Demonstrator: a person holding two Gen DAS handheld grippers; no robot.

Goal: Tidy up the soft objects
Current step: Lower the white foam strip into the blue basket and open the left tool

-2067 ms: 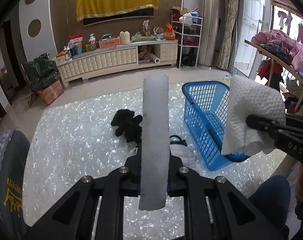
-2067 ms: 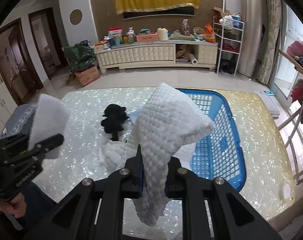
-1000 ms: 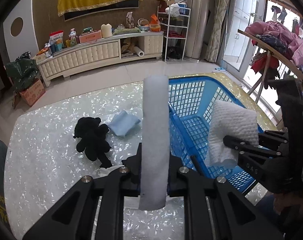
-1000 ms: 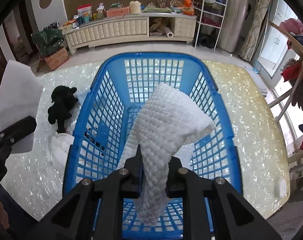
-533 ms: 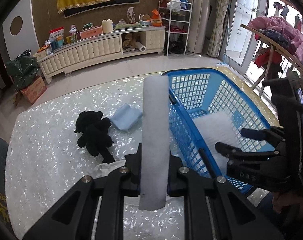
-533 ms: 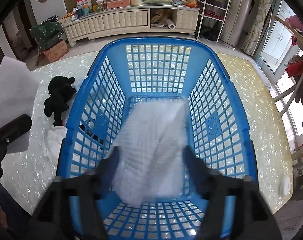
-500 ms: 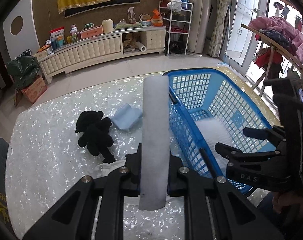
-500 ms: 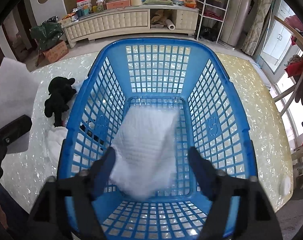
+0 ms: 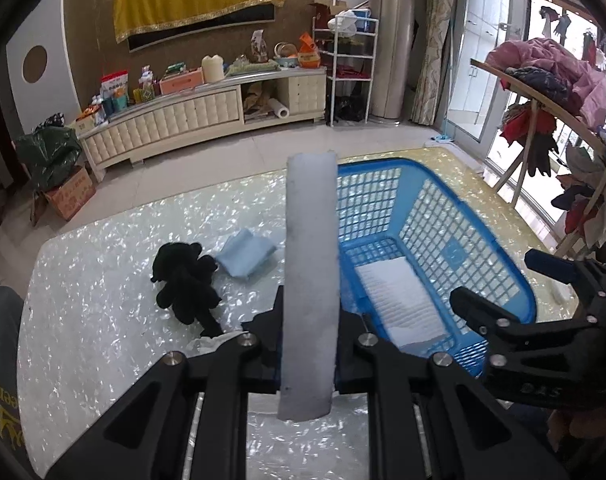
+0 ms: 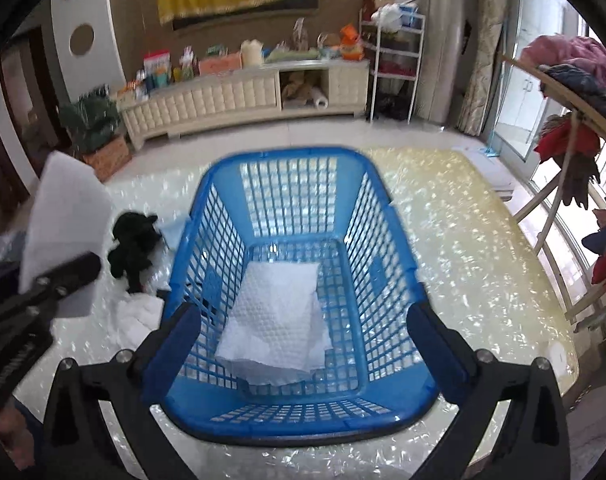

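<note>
My left gripper (image 9: 309, 312) is shut on a flat grey-white cloth (image 9: 311, 240) that stands up between its fingers; in the right wrist view that gripper (image 10: 75, 272) and its cloth (image 10: 63, 216) sit at the left edge. My right gripper (image 10: 303, 320) hovers above the blue basket (image 10: 287, 156), its jaws opening wide with nothing between the pads. A white quilted cloth (image 10: 279, 312) lies loose on the basket floor. On the table left of the basket lie a black plush toy (image 9: 185, 280), a light blue cloth (image 9: 245, 256) and a white cloth (image 10: 135, 316).
The basket (image 9: 499, 236) stands on a pearly tabletop (image 9: 103, 320) that turns yellowish at the right (image 10: 483, 248). A clothes rack (image 9: 543, 80) stands beyond the right edge. A long cabinet (image 9: 183, 120) lines the far wall. A person's leg (image 9: 3, 360) is at the near left.
My right gripper opened and the white quilted cloth dropped from it onto the basket floor; the gripper then lifted slightly. My left gripper still holds its cloth.
</note>
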